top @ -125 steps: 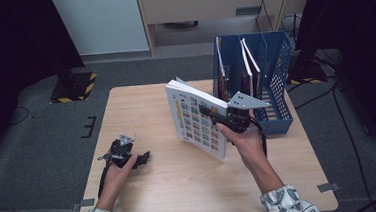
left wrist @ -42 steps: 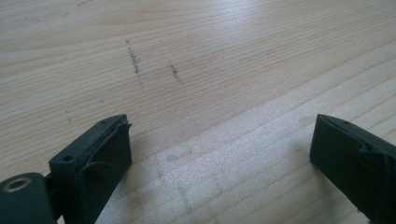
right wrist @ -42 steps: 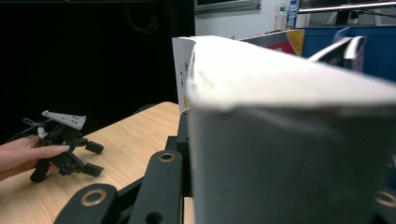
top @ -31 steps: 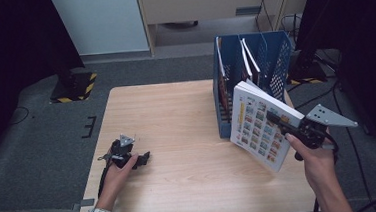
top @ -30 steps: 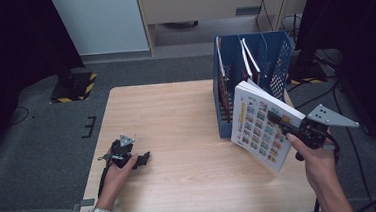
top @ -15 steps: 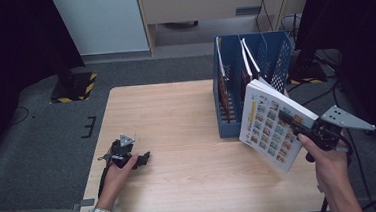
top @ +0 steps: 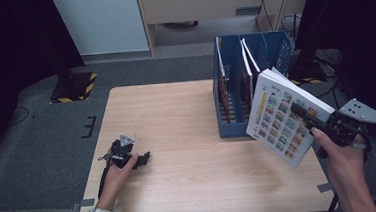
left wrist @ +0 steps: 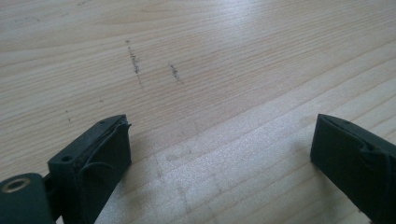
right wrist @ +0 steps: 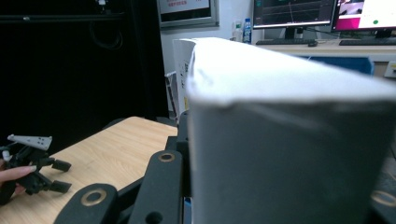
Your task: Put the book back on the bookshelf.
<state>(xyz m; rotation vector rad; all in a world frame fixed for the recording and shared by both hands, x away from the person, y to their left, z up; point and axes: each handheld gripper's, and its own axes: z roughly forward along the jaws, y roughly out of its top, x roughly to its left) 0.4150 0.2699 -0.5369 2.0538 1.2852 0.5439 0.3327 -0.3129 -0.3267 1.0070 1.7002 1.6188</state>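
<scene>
A thick book with a cover of small coloured pictures hangs tilted in the air just right of the blue file rack. My right gripper is shut on its lower edge, one black jaw lying across the cover. In the right gripper view the book's white page block rises between the jaws. My left gripper rests on the wooden table near the front left, jaws open and nothing between them.
The rack stands at the table's back right and holds two upright books in its slots. The left gripper shows far off in the right gripper view. Monitors stand on a desk behind.
The right gripper has carried the book from the table's middle to the right and upward, past the rack's front. The left gripper has stayed where it was.
</scene>
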